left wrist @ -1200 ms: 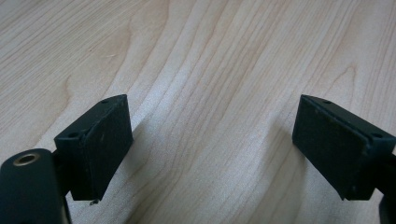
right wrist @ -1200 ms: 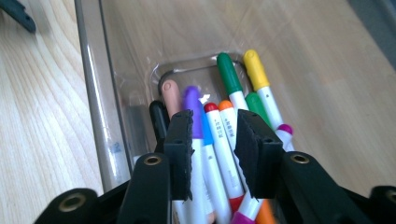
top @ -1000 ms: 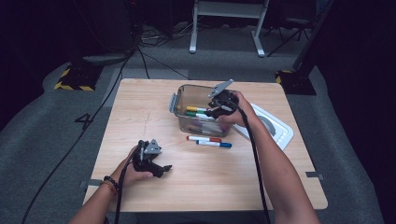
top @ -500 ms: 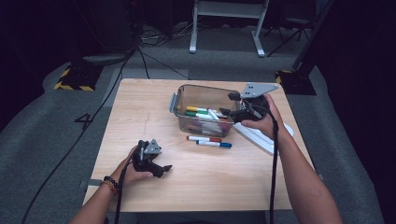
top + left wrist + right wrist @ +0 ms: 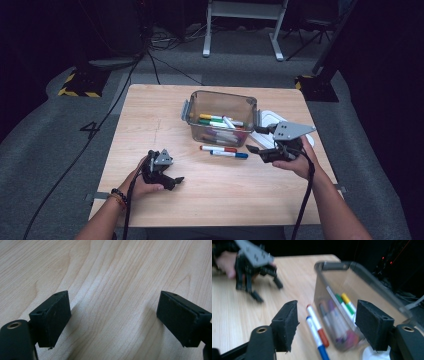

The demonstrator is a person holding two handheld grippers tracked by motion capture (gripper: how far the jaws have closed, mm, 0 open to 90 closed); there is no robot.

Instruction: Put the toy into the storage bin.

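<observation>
A clear plastic bin (image 5: 193,108) (image 5: 362,282) at the table's middle back holds several coloured markers (image 5: 218,121). Two markers lie on the wood just in front of it, a red-capped marker (image 5: 218,149) (image 5: 317,325) and a blue-capped marker (image 5: 229,154) (image 5: 314,333). My right gripper (image 5: 256,138) (image 5: 329,325) hovers right of them and points left at them. Its jaws have just been opening and nothing is between them. My left gripper (image 5: 173,181) (image 5: 112,317) rests low at the front left, open over bare wood.
A white lid (image 5: 268,120) lies right of the bin, under my right hand. The wooden table (image 5: 150,115) is bare on its left half. Dark floor, cables and a stand's legs surround the table.
My right gripper has left the bin, moving right and then back toward the near side, now beside the two loose markers, with its jaws wider apart. The left gripper has stayed put.
</observation>
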